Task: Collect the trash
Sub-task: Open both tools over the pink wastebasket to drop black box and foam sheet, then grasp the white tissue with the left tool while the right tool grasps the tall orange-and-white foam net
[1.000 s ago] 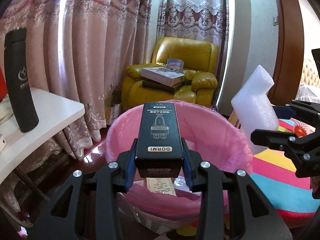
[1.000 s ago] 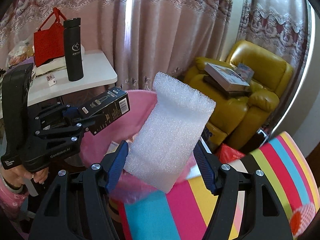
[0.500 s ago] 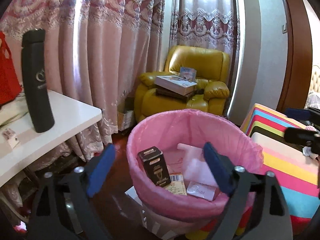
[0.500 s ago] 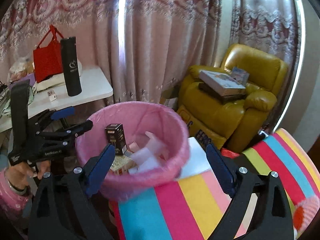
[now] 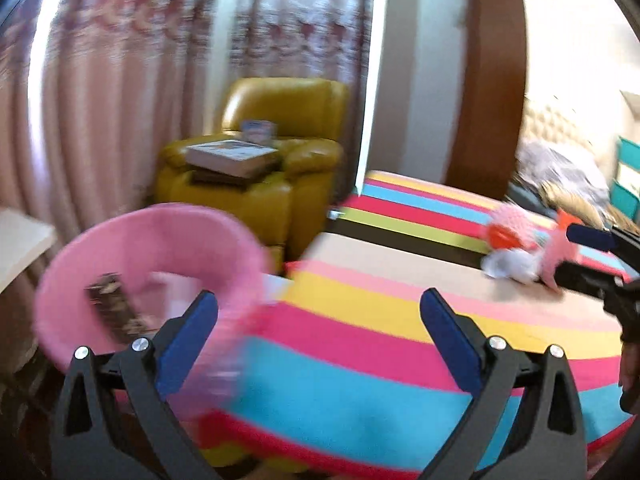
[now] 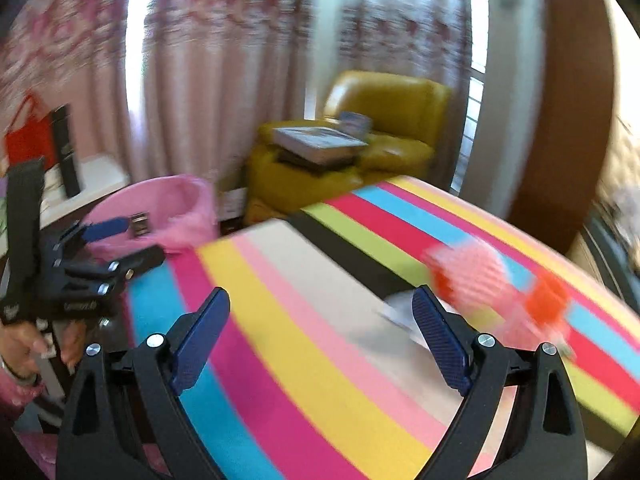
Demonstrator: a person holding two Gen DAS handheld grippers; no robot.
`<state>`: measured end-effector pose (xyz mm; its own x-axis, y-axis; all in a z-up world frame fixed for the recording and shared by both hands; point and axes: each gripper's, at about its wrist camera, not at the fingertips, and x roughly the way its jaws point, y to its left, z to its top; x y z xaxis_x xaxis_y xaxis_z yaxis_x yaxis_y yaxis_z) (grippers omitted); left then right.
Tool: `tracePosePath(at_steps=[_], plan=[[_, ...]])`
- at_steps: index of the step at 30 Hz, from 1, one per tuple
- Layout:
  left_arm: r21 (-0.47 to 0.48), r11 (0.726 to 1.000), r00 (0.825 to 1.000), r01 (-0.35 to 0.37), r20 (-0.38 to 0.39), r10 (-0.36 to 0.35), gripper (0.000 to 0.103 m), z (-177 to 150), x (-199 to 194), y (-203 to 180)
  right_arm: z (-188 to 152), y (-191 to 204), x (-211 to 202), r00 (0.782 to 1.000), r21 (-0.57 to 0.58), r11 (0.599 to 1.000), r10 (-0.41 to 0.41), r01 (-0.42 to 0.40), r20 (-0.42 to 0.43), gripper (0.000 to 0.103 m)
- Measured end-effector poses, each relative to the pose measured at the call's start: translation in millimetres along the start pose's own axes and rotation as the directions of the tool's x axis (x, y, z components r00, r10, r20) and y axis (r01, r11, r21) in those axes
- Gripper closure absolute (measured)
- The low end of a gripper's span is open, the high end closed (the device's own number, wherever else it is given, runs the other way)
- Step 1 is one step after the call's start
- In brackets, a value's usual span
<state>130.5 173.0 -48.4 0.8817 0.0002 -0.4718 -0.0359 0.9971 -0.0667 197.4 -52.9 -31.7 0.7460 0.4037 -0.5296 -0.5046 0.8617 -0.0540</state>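
Right wrist | pink-orange trash (image 6: 496,288) blurred on striped table (image 6: 304,320) | both tools (image 6: 320,332) (image 5: 318,334) spread, empty

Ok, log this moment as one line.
left gripper: open, empty | right gripper: open, empty | black box: in pink bin | pink-orange and white scraps: on striped table

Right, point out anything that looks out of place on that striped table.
Loose litter sits on the striped table: a pink and orange wrapper-like bundle beside a white crumpled scrap, apart from the pink-lined trash bin. Motion blur hides what they are. Both left gripper and right gripper are open and empty.
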Motion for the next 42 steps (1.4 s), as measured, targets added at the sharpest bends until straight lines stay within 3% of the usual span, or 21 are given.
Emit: tracePosePath(at_steps=[7,10,13,22,23,24,25,27,31,36,42], plan=[[0.069,0.991,0.994,0.112,-0.011,-0.111,0.005,-3.7,29.6,-89.9,-35.8,-96.2,-17.5,0.983,0.226,0.957,-0.173,0.184,-0.068,0.016],[0.11,0.985,0.991,0.131,-0.03,-0.128,0.005,-8.6,44.3,-113.3,-44.2,-113.7,-14.2,0.977,0.262,0.941,-0.196,0.213,-0.088,0.016],[0.149,0.985,0.996,0.085,-0.012,-0.084,0.005,-10.5,49.4,-119.2,-46.4,-119.5,-4.3,0.972,0.26,0.938,-0.207,0.229,-0.109,0.016],[0.214,0.975,0.998,0.055,-0.022,-0.052,0.005,-16.1,57.8,-122.9,-46.1,-133.5,36.4,0.947,0.242,0.925,-0.243,0.292,-0.211,0.016],[0.218,0.974,0.998,0.058,-0.027,-0.053,0.005,-16.1,57.7,-123.1,-46.2,-132.9,37.9,0.945,0.235,0.927,-0.243,0.292,-0.217,0.019],[0.221,0.974,0.998,0.055,-0.031,-0.05,0.005,-16.2,58.7,-123.5,-46.1,-132.0,38.4,0.947,0.233,0.93,-0.236,0.285,-0.217,0.041],[0.22,0.974,0.998,0.055,-0.032,-0.049,0.005,-16.2,58.1,-123.0,-46.5,-131.5,37.5,0.95,0.232,0.933,-0.226,0.274,-0.214,0.051],[0.216,0.975,0.998,0.06,-0.039,-0.053,0.005,-16.1,58.8,-122.1,-48.1,-129.7,31.5,0.951,0.225,0.934,-0.231,0.276,-0.207,0.062],[0.215,0.975,0.998,0.059,-0.049,-0.049,0.005,-15.9,59.3,-120.9,-59.6,-128.9,1.4,0.964,0.258,0.934,-0.208,0.245,-0.165,0.066],[0.233,0.971,0.997,0.048,-0.073,-0.032,0.005,-15.8,62.1,-123.2,-78.9,-133.9,-38.7,0.958,0.262,0.924,-0.247,0.279,-0.148,0.067],[0.169,0.979,0.976,0.113,-0.205,-0.077,0.005,-10.0,77.2,-122.5,-106.6,-154.6,-66.9,0.939,0.319,0.885,-0.298,0.34,-0.172,0.067]])
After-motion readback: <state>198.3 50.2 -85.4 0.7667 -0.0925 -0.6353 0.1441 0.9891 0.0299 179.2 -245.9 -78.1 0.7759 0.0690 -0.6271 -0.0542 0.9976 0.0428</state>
